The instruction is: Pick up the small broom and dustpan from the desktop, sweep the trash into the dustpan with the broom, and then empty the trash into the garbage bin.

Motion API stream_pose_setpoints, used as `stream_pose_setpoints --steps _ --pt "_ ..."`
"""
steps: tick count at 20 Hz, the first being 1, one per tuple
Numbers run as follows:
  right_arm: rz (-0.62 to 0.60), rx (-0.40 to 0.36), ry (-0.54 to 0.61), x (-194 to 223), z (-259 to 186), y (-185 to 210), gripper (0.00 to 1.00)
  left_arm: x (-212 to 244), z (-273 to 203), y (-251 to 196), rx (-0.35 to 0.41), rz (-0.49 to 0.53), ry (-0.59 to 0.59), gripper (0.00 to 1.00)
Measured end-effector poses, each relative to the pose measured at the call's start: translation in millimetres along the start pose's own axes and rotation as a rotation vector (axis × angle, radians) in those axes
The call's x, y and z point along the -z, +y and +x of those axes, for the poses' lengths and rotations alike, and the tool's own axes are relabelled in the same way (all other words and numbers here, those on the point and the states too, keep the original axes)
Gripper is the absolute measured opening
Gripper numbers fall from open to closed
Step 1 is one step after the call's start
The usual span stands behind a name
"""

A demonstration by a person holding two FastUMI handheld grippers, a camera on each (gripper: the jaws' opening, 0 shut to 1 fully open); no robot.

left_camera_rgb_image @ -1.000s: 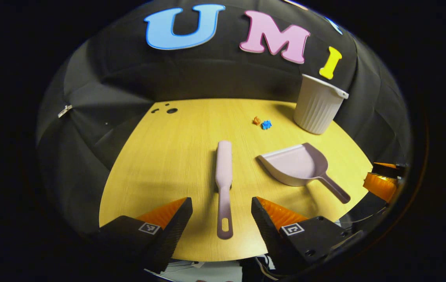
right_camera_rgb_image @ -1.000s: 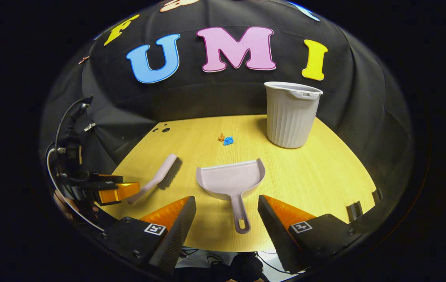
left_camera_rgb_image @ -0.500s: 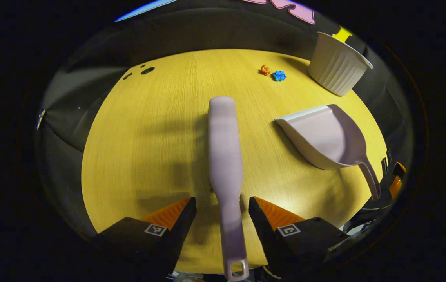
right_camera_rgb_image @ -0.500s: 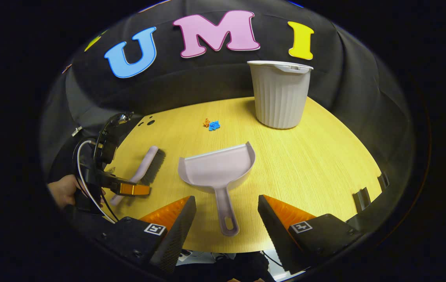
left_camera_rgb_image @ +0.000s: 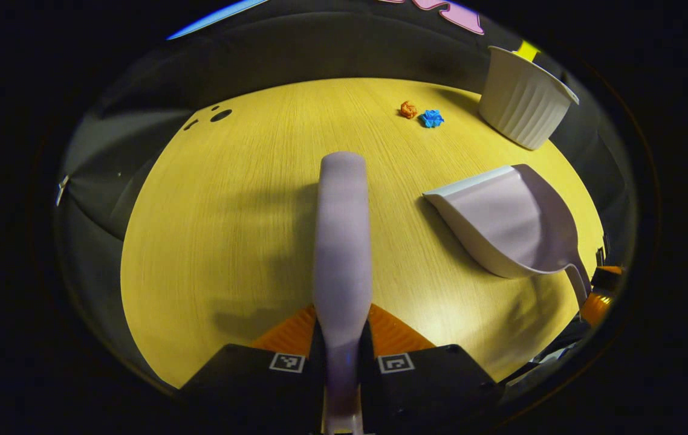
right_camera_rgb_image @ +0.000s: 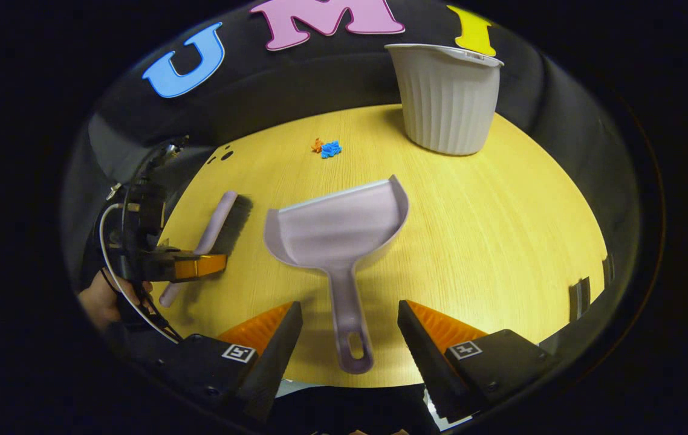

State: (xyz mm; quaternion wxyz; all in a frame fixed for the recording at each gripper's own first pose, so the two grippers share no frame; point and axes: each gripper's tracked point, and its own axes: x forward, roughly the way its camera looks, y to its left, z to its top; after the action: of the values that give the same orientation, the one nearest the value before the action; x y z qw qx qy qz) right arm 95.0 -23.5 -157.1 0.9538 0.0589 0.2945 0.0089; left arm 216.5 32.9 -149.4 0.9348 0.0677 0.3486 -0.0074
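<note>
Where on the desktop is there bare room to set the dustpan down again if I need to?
The widest bare patch is right of the dustpan, running up to the garbage bin and out to the desktop edge. A smaller strip lies between the dustpan's lip and the trash. It is tight between dustpan and broom, where the left gripper works.

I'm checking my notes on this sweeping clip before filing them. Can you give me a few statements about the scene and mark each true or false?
1. The left gripper is shut on the broom handle. True.
2. The right gripper already holds the dustpan. False: its fingers stand open on either side of the handle.
3. The trash is in the dustpan. False: it lies on the desktop.
4. The garbage bin stands upright. True.
</note>
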Motion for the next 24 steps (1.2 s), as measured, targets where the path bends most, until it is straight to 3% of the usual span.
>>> stream_pose_setpoints --steps 8,10,12,13,18,20,23,24 --pt "0.011 0.044 0.131 24 45 -14 0.99 15 -41 0 0.05 -0.152 -0.063 0.25" --pt "0.001 0.049 0.148 25 52 -15 0.99 21 -56 4 0.034 -0.143 -0.085 0.22" --pt "-0.007 0.048 0.154 21 58 -12 0.99 25 -67 7 0.013 -0.137 -0.094 0.29" --pt "-0.017 0.055 0.156 19 61 -11 0.99 28 -71 6 0.012 -0.148 -0.094 0.25" --pt "-0.031 0.065 0.175 7 77 0 0.99 43 -79 7 0.01 -0.199 -0.076 0.25" --pt "-0.056 0.087 0.178 3 85 -1 0.97 46 -80 9 -0.002 -0.211 -0.069 0.25" --pt "-0.076 0.102 0.187 1 85 -3 0.77 53 -82 13 -0.027 -0.198 -0.059 0.29" --pt "-0.083 0.108 0.191 0 84 -5 0.72 52 -81 14 -0.032 -0.195 -0.059 0.25"
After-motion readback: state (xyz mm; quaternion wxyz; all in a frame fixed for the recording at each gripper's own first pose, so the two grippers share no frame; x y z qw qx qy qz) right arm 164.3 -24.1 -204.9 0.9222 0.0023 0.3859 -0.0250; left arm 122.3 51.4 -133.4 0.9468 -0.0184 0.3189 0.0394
